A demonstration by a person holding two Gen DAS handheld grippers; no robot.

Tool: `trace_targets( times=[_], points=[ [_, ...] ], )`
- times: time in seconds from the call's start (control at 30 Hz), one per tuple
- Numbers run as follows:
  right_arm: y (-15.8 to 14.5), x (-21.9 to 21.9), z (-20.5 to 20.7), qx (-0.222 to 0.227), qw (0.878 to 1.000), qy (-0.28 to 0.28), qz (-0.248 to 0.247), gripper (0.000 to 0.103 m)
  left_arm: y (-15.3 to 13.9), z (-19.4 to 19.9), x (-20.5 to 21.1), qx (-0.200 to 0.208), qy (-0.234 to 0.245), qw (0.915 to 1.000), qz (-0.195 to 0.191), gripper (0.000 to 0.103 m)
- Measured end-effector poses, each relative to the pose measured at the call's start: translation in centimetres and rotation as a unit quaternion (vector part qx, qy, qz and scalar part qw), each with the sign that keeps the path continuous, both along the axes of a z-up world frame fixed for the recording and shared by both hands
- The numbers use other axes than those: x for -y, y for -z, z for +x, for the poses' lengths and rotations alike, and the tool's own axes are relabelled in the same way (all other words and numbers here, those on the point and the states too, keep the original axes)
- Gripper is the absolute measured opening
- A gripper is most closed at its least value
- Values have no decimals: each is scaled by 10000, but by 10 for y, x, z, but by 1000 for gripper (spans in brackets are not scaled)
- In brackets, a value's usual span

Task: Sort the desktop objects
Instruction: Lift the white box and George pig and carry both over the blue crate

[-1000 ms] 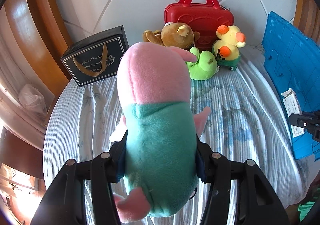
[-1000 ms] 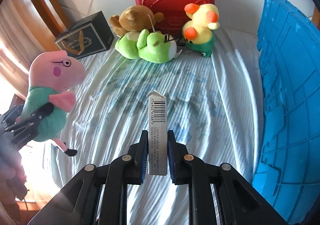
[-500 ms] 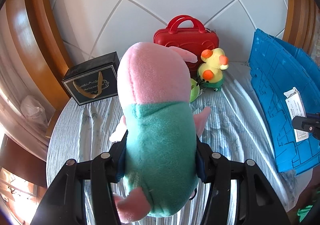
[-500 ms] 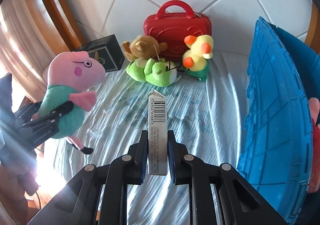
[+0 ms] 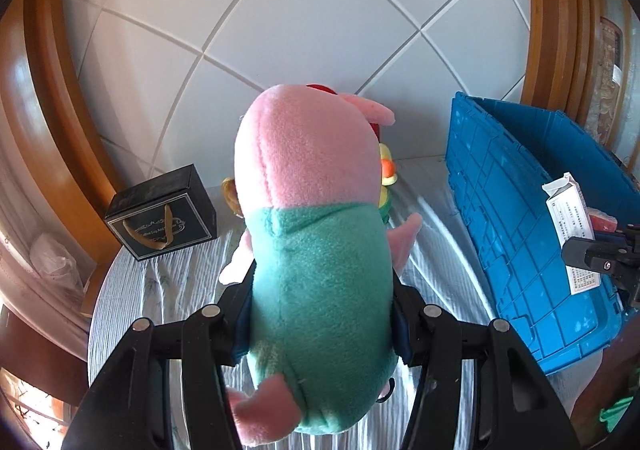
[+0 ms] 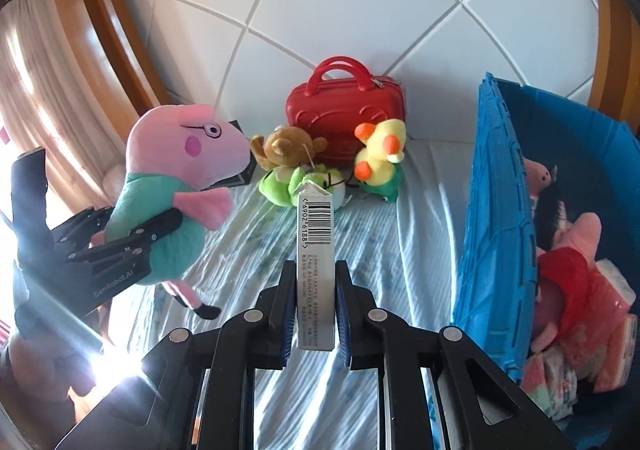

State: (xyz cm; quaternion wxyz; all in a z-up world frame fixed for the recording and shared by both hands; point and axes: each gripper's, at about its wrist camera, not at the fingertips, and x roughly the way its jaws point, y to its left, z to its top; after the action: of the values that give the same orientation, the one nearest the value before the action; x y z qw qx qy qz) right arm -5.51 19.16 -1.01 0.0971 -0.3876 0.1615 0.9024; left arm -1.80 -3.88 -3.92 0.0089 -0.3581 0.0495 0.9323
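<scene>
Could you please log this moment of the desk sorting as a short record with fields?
left gripper: shut on pig plush, gripped around its green body
right gripper: shut on slim barcoded carton, held upright
blue crate: right of the table, already holds plush toys and tissue packs
still on table: green frog plush, yellow duck plush, brown bear plush
back wall: red case
back left: black gift box
surface: striped tablecloth
</scene>
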Motion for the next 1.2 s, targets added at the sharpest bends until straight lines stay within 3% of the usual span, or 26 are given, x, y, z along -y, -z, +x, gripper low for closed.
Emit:
trace_targets(
  times=[0.5,1.2],
  points=[
    [-38,-57,69,-409,9980,475,-14,18,-49,-10,-110,-368,789,9962,-87,53],
    [-65,-139,155,-683,9874,1429,82,18,-82,-21,-241,-535,1921,9797,-188,53]
  ],
)
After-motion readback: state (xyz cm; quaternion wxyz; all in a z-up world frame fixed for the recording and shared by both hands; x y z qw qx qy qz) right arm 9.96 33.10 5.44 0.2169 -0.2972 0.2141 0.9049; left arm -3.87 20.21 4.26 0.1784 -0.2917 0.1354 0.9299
